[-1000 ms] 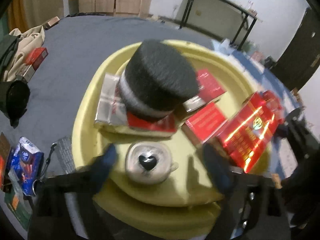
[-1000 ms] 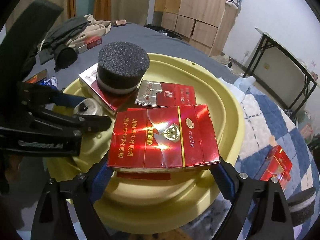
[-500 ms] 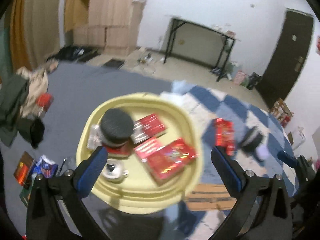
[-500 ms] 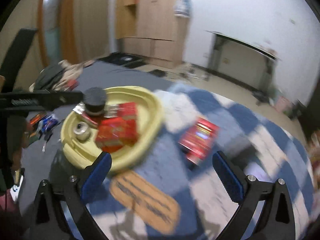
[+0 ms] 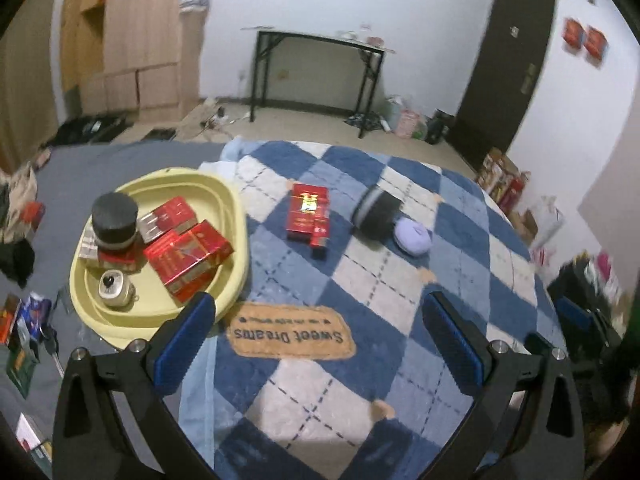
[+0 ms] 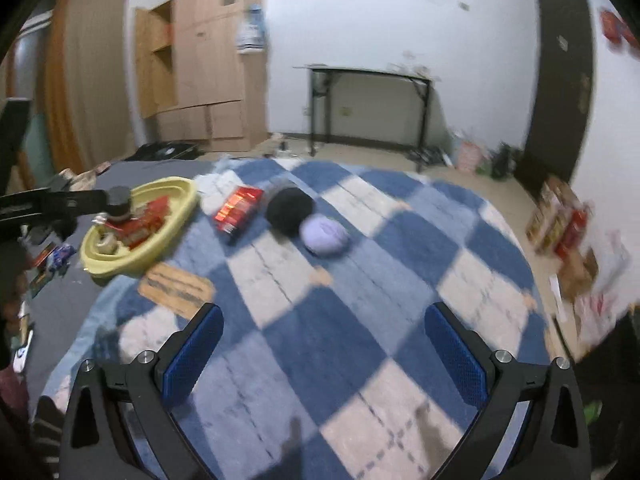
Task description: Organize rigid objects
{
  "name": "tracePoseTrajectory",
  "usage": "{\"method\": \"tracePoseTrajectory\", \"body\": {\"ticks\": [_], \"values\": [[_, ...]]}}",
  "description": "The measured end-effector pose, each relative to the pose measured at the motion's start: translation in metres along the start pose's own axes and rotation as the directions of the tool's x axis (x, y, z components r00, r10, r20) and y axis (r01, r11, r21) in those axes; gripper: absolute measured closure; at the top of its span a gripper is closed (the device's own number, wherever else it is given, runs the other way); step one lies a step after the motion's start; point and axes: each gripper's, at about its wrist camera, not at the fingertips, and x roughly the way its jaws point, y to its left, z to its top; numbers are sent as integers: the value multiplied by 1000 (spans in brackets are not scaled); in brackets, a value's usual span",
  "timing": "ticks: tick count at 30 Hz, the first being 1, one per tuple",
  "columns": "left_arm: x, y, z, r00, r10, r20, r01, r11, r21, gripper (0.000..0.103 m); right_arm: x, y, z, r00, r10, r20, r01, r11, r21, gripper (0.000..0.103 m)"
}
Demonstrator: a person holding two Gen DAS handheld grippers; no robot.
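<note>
A yellow tray [image 5: 236, 216] [image 6: 176, 216] sits at the left on the bed. It holds a black foam cylinder [image 5: 114, 216], red boxes [image 5: 188, 258] and a small round tin [image 5: 114, 286]. On the blue checked blanket lie a red box [image 5: 306, 210] [image 6: 238, 208], a black cylinder on its side [image 5: 378, 210] [image 6: 288, 206] and a purple round object [image 5: 412, 236] [image 6: 324, 234]. My left gripper [image 5: 318, 338] is open and empty, high above the blanket. My right gripper [image 6: 324, 346] is open and empty, high above the blanket.
A "Sweet Dreams" patch [image 5: 290, 334] marks the blanket near the tray. Clothes and small packets [image 5: 24, 320] lie on the grey sheet at the left. A black table [image 5: 320, 76], a wooden wardrobe [image 5: 132, 48] and a dark door [image 5: 508, 80] stand behind.
Both grippers pulled up and back from the tray. The right gripper let go of the large red box, which now lies in the tray. The views swung right over the blanket.
</note>
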Motion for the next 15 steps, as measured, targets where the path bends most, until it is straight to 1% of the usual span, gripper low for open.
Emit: {"method": "tracePoseTrajectory", "body": {"ticks": [1,3,7,9,11,13,15], "values": [[-2,-2,-2,1000,3,4,-3,1000,5,0,3,-4,-5,1000,-2,-26,3,1000,30,0],[-6,-1,-7,1000,5,5,-5,1000,-11,0,8,-7,-3,999,9,-44,-7,998,54,0],[-6,3,-7,1000,9,1,-9,999,-39,0,7,-5,4,1000,27,-5,-27,998,50,0],[-5,5,-5,1000,6,10,-6,999,-48,0,14,-9,3,1000,25,-18,-24,999,42,0],[0,6,-2,1000,-1,17,2,998,-63,0,18,-9,2,999,44,-33,-42,998,54,0],[10,6,0,1000,-1,5,1,998,-66,0,37,-13,7,998,52,-39,-49,997,67,0],[23,3,6,1000,-6,-9,6,999,-51,4,55,-17,12,997,66,-46,-61,993,96,0]]}}
